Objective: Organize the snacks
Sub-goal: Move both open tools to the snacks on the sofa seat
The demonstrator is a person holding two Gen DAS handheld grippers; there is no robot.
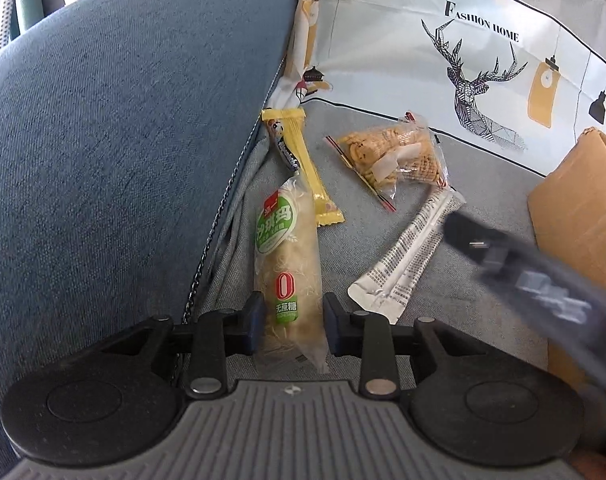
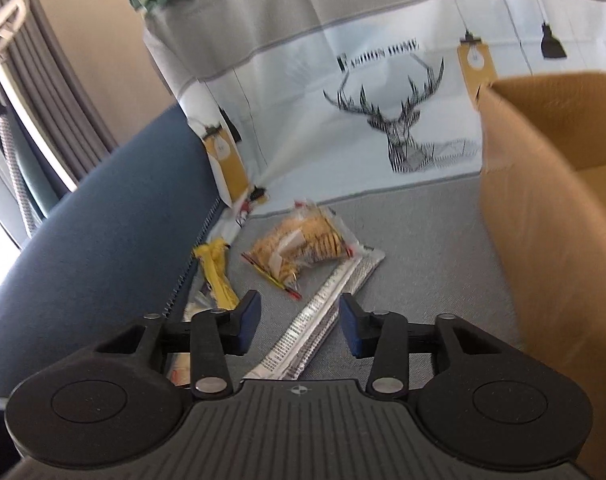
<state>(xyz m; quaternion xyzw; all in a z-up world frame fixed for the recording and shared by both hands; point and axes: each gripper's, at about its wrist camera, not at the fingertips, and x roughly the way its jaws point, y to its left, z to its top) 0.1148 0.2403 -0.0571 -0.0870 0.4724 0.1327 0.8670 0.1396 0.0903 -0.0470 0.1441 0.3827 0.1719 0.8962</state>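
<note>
A long clear snack pack with a green label (image 1: 289,264) lies on the grey seat beside the blue cushion. My left gripper (image 1: 293,320) is shut on its near end, both pads against its sides. A white printed stick pack (image 2: 323,312) lies between the fingers of my right gripper (image 2: 300,322), which is open and does not touch it. From the left wrist view the right gripper (image 1: 463,232) shows as a dark blur over the white stick pack (image 1: 411,252). A yellow bar (image 1: 303,168) and a clear bag of crackers (image 1: 391,152) lie further back.
An open cardboard box (image 2: 543,220) stands on the seat at the right. A blue cushion (image 1: 123,140) rises at the left. A cloth printed with a deer (image 1: 463,60) covers the backrest behind the snacks.
</note>
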